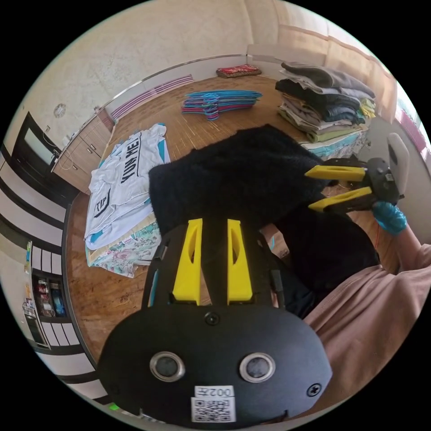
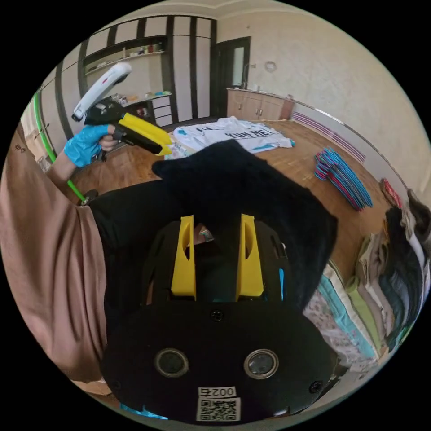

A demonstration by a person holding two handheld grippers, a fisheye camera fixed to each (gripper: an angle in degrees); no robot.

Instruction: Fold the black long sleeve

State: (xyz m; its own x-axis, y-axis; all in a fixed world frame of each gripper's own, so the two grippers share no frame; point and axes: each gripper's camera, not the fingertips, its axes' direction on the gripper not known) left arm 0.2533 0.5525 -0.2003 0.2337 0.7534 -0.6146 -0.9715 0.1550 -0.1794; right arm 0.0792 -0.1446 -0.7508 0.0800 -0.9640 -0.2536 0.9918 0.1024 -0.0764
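The black long sleeve [image 1: 233, 179] is held up off the wooden floor [image 1: 103, 292], bunched between the two tools. In the left gripper view the left hand-held gripper [image 1: 214, 224] has cloth running down between its yellow jaws, which appear clenched on it. The right hand-held gripper [image 1: 332, 188] meets the garment's far edge, its jaws parted slightly — whether cloth is actually pinched there cannot be told. The garment's long axis runs from one gripper to the other, so the next move likely depends on drawing them apart — toward the floor space beside the white T-shirt [image 1: 123, 179].

Fuzzy black long sleeve [image 1: 233, 175] bunched, held aloft
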